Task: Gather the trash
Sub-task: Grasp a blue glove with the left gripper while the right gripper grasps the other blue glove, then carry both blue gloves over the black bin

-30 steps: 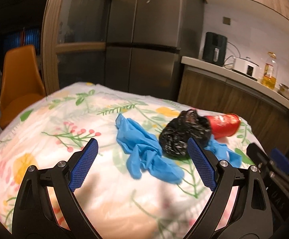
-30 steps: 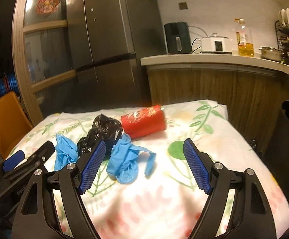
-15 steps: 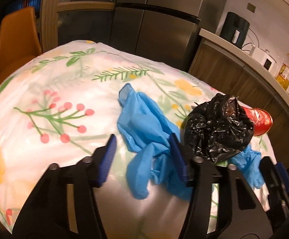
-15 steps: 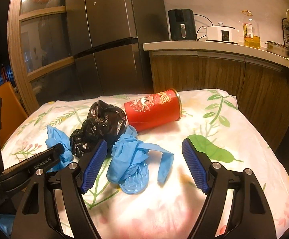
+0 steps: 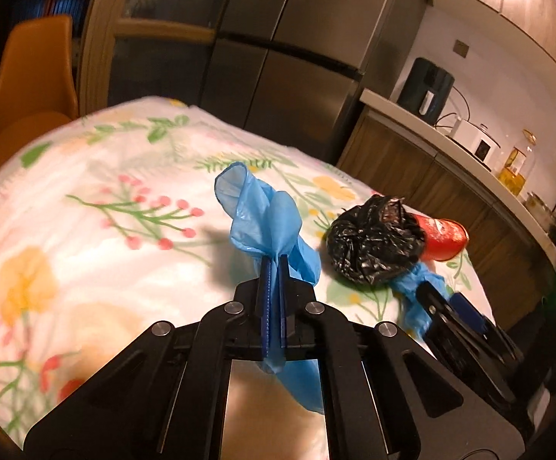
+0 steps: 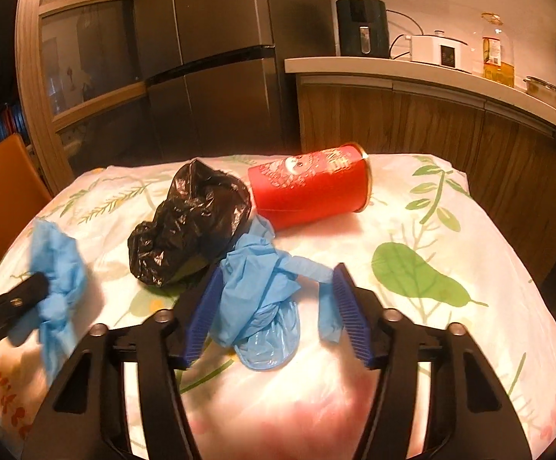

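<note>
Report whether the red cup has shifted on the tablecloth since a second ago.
No. The red cup lies on its side beside the black bag, as before; only the camera came closer.

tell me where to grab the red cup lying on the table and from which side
Grip the red cup across its round wall near the middle, coming from above and the near side. It lies on its side with its open rim to the right in the right wrist view, so a squeeze at the rim would probably crush it. The black bag crowds its base end, so a grip slightly right of centre looks safer.
</note>
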